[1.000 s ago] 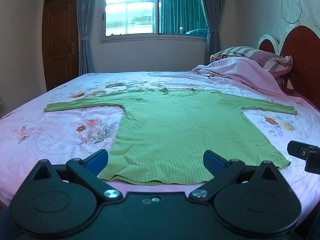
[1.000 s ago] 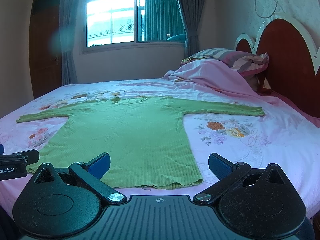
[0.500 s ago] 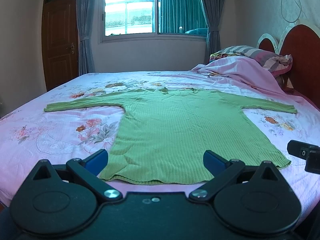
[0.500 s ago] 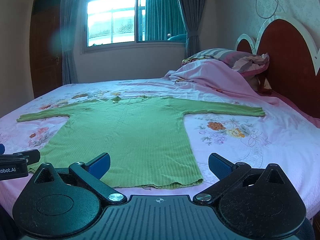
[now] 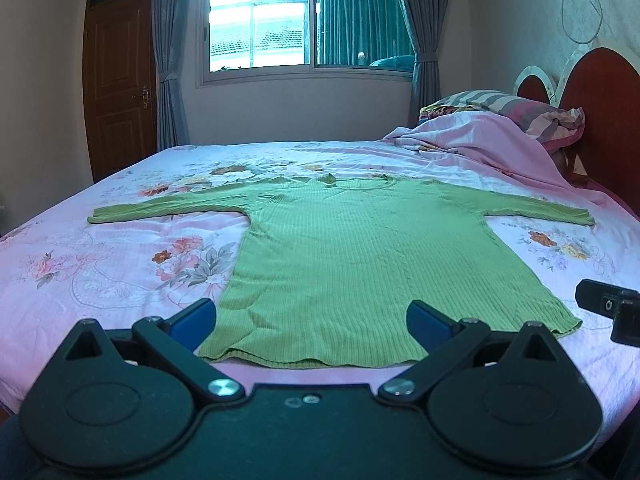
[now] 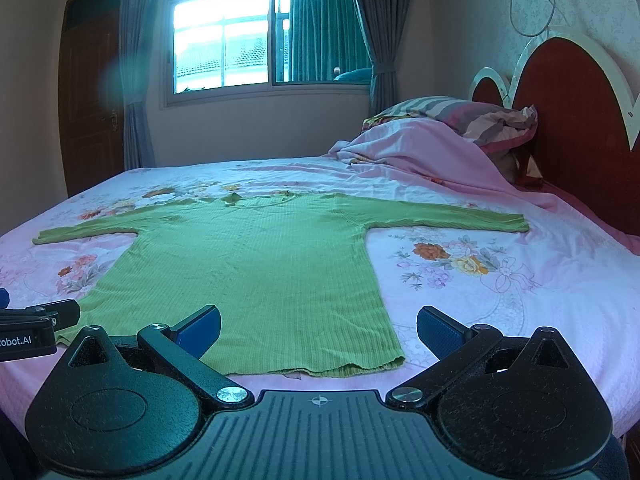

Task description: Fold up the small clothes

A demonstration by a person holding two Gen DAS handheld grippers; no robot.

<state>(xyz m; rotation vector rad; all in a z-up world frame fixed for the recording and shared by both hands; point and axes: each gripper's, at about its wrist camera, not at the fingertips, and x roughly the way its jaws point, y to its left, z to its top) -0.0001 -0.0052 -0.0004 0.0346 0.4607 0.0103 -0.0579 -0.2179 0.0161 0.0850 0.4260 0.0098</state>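
A green ribbed long-sleeved sweater point(image 5: 352, 256) lies flat on the bed, sleeves spread left and right, hem toward me; it also shows in the right wrist view point(image 6: 256, 264). My left gripper point(image 5: 312, 318) is open and empty, just short of the hem near its left corner. My right gripper point(image 6: 318, 326) is open and empty, just short of the hem's right corner. Each gripper's tip shows at the edge of the other's view.
The bed has a pink floral sheet point(image 5: 112, 264). A bunched pink blanket and striped pillow point(image 5: 492, 128) lie at the far right by the red headboard point(image 6: 576, 128). A window and a wooden door point(image 5: 116, 80) are on the far wall.
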